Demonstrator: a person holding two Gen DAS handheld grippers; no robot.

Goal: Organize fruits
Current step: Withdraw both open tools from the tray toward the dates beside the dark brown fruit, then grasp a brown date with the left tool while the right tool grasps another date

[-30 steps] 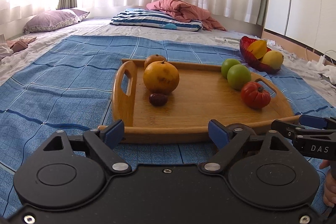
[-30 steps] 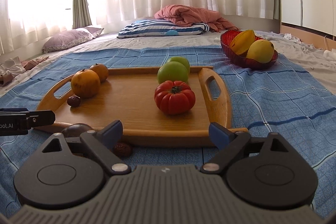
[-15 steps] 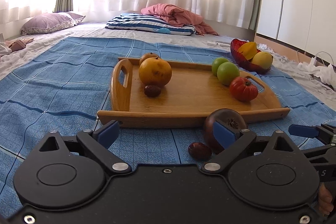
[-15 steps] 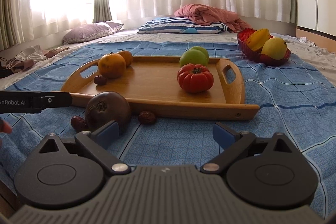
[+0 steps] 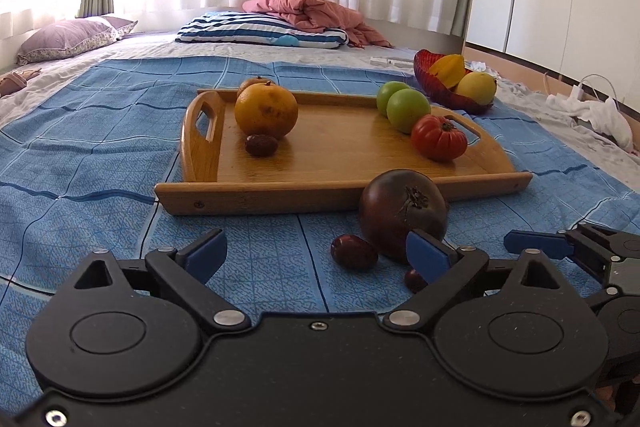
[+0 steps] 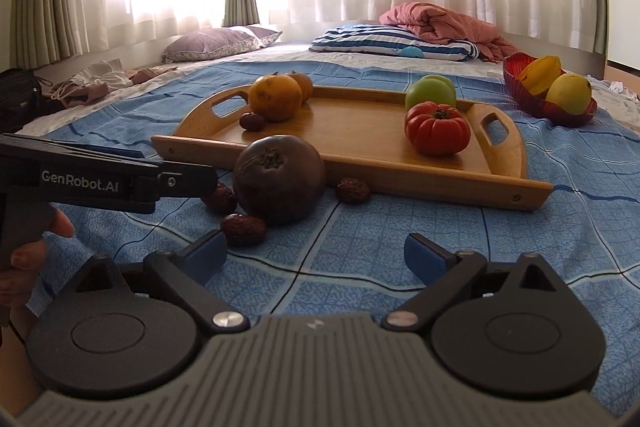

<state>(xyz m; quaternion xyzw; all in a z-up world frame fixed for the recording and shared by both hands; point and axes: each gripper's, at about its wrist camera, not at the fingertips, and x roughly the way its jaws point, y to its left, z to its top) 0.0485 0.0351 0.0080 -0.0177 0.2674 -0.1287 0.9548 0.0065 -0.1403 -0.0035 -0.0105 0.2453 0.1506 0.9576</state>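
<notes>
Two hand-held grippers: the left hand-held gripper (image 5: 316, 254) and the right hand-held gripper (image 6: 316, 254) both hang low over the blue blanket (image 5: 100, 163) on the bed, short of the tray.
Left jaws: spread wide, nothing between the blue pads.
Right jaws: also wide apart, only blanket between them.
Writing: "GenRobot.AI" in white on the side of the left hand-held gripper, read in the right wrist view; no other text can be made out.
Hand: fingers of a hand (image 6: 28, 259) wrap the left grip.
Wooden tray (image 5: 348, 183): lies on the blanket and carries two oranges (image 5: 266, 110) with a small date (image 5: 261, 145) just beside them near one handle, two green fruits (image 5: 408, 109) and a red ribbed tomato (image 5: 439, 137) near the other.
Off the tray: a dark purple round fruit (image 6: 279, 179) rests on the blanket just in front of the tray's near edge, with three wrinkled dates (image 6: 243, 229) close around it.
Red bowl (image 6: 516, 75): well beyond the tray, holding a yellow mango (image 6: 569, 93) and an orange-yellow starfruit-like piece.
Background: striped pillow (image 5: 260, 31), pink quilt, purple pillow, white curtains.
</notes>
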